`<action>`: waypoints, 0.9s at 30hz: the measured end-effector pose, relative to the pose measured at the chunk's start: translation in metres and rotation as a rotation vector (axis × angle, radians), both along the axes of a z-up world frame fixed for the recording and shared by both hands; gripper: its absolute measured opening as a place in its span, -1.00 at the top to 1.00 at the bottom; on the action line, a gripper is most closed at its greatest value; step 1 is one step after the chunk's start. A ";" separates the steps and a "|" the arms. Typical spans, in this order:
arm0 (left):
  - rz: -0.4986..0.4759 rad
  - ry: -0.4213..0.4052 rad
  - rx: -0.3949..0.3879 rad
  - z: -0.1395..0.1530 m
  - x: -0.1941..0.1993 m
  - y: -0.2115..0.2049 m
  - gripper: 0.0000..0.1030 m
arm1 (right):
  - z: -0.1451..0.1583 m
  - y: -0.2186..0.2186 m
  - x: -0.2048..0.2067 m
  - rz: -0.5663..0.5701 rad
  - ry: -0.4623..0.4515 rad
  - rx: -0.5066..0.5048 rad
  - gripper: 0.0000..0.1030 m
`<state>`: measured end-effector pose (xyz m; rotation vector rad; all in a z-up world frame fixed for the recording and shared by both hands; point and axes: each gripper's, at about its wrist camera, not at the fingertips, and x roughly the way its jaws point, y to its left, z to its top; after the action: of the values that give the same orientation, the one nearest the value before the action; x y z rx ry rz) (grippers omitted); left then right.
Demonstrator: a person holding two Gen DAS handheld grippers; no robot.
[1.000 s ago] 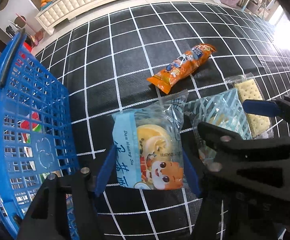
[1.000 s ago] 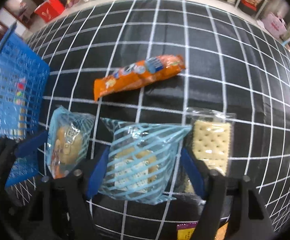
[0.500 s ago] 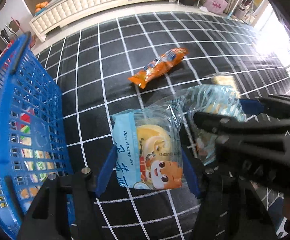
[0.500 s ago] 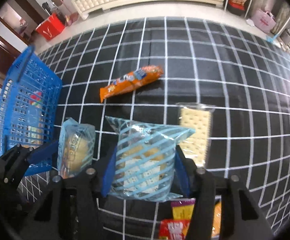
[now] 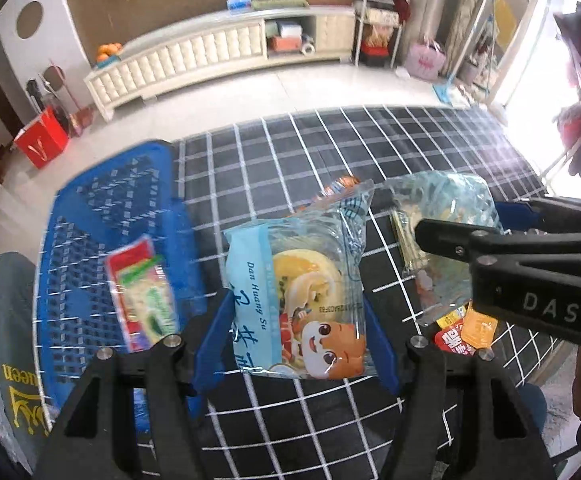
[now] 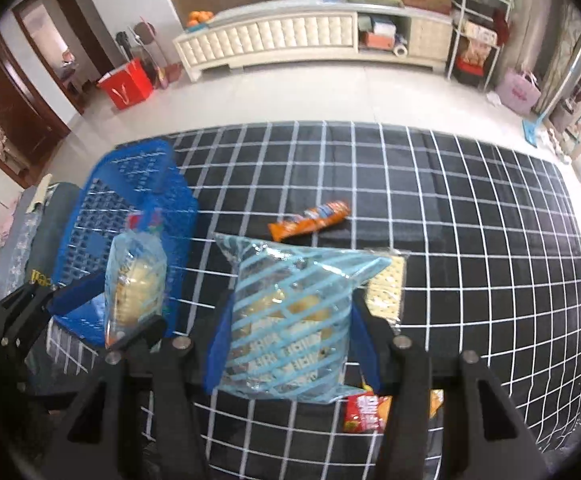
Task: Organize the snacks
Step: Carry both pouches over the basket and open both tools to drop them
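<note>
The left gripper (image 5: pixel 298 332) is clamped on a pale blue pastry packet (image 5: pixel 302 300), its blue pads pressing the packet's two sides; the right gripper (image 6: pixel 290 344) is clamped the same way on a blue-striped packet (image 6: pixel 290 320). Both packets hang clear of the black checked cloth (image 6: pixel 470 240), side by side and near each other. The blue basket (image 6: pixel 130 208) sits at the left edge of the cloth with a red-and-green packet (image 5: pixel 142 288) already inside.

The risks, as I judge them: both wrappers are slick, air-filled film held only by their sides, so a quick swing toward the basket could let one slide out of the pads; the two grippers are close together — heading for the same basket, they may knock each other or snag wrappers; the basket stands tilted at the cloth's edge, and a packet dropped onto its rim could bounce out. An orange snack bar (image 6: pixel 310 220) further off, a cracker pack (image 6: pixel 386 288) and small red sachets (image 6: pixel 364 408) nearer remain on the cloth — a low pass could sweep them aside.
</note>
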<state>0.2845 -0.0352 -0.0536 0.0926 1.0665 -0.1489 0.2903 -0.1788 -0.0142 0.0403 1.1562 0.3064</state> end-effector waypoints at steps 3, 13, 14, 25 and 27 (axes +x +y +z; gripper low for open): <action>0.023 -0.028 -0.010 0.019 -0.010 0.022 -0.18 | 0.012 0.019 -0.007 0.027 -0.020 0.002 -0.14; 0.098 -0.062 -0.020 0.039 -0.030 0.099 -0.19 | 0.015 0.092 0.004 0.114 -0.031 0.018 -0.14; 0.104 -0.056 -0.028 0.041 -0.031 0.104 -0.19 | 0.015 0.097 0.005 0.122 -0.030 0.020 -0.14; 0.159 -0.012 -0.035 0.031 -0.021 0.170 -0.19 | -0.015 0.153 0.027 0.192 0.037 0.036 -0.14; 0.162 0.004 -0.042 0.023 -0.018 0.177 -0.19 | -0.022 0.158 0.031 0.197 0.051 0.036 -0.15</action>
<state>0.2668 0.1418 -0.0303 -0.0316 1.0701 -0.0254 0.3211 -0.0210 -0.0363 -0.0345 1.2076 0.5035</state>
